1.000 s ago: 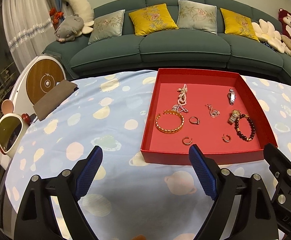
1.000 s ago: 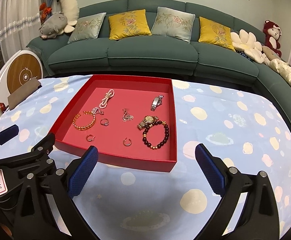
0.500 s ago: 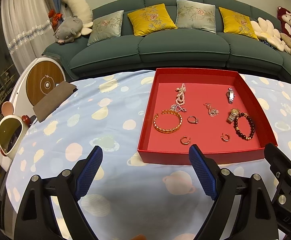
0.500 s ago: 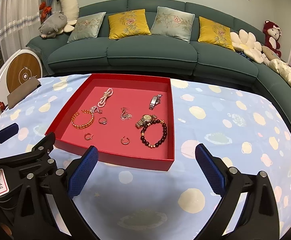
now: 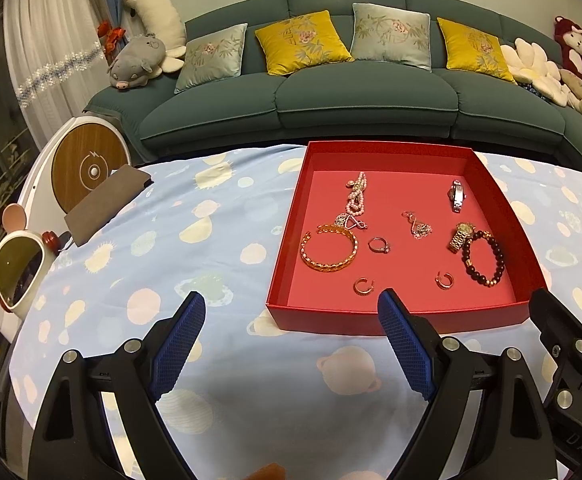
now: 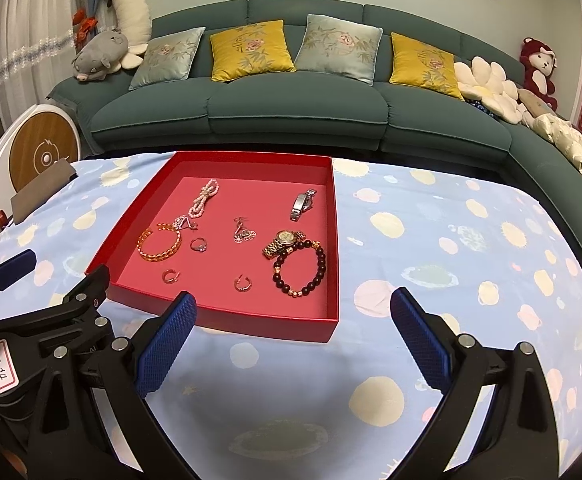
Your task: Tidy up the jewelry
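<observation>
A shallow red tray (image 5: pixel 487 176) (image 6: pixel 333 216) lies on a table under a blue spotted cloth. Inside it are a gold bangle (image 5: pixel 329 249) (image 6: pixel 159 245), a pink pearl strand (image 5: pixel 356 196) (image 6: pixel 203 198), a ring (image 5: pixel 379 245) (image 6: pixel 199 244), a silver pendant chain (image 5: pixel 418 225) (image 6: pixel 243 232), a silver watch (image 5: pixel 456 195) (image 6: pixel 302 204), a gold watch (image 5: pixel 462 236) (image 6: pixel 283 242), a dark bead bracelet (image 5: pixel 484 258) (image 6: pixel 300 267) and two hoop earrings (image 5: pixel 362 285) (image 6: pixel 243 282). My left gripper (image 5: pixel 291 316) and right gripper (image 6: pixel 293 314) hang open short of the tray's near wall, holding nothing.
A green sofa (image 5: pixel 363 96) with cushions and plush toys runs behind the table. At the left stand a round wood-faced device (image 5: pixel 89 168), a brown pouch (image 5: pixel 107 204) and a small mirror with ears (image 5: pixel 15 264). Bare cloth (image 6: pixel 471 248) lies right of the tray.
The view of the tray has shifted slightly leftward in both views; both grippers stay open and the jewelry has not moved.
</observation>
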{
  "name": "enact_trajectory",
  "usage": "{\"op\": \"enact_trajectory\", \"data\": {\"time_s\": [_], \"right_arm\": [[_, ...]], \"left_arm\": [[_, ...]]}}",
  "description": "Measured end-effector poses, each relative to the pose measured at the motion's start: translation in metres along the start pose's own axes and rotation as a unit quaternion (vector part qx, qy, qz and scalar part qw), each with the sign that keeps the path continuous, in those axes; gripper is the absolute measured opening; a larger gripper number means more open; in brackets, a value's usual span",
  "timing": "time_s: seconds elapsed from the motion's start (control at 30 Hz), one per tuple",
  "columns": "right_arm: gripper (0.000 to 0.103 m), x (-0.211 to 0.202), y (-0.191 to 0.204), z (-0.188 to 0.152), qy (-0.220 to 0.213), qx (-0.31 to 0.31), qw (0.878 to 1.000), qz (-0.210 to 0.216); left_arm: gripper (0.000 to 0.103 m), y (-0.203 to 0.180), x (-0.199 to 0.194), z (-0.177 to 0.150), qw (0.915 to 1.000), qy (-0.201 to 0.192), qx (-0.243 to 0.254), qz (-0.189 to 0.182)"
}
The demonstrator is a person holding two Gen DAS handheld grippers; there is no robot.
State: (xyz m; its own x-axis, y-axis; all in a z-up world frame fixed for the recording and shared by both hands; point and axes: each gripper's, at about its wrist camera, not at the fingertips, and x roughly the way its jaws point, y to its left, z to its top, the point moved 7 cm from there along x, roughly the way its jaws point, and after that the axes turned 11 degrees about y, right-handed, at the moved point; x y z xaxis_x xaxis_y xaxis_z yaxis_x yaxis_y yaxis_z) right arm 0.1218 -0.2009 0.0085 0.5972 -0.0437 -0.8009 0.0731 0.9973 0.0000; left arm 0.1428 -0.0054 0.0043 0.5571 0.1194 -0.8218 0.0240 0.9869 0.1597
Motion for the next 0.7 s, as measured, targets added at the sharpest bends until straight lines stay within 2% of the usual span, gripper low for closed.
{"op": "enact_trajectory", "data": {"time_s": [0.7], "right_arm": [[0.095,-0.0024,-0.0039,0.001,-0.007,-0.001,1.0,-0.001]], "left_arm": [[0.085,-0.0039,0.0007,-0.001,1.0,0.003,0.002,-0.003]]}}
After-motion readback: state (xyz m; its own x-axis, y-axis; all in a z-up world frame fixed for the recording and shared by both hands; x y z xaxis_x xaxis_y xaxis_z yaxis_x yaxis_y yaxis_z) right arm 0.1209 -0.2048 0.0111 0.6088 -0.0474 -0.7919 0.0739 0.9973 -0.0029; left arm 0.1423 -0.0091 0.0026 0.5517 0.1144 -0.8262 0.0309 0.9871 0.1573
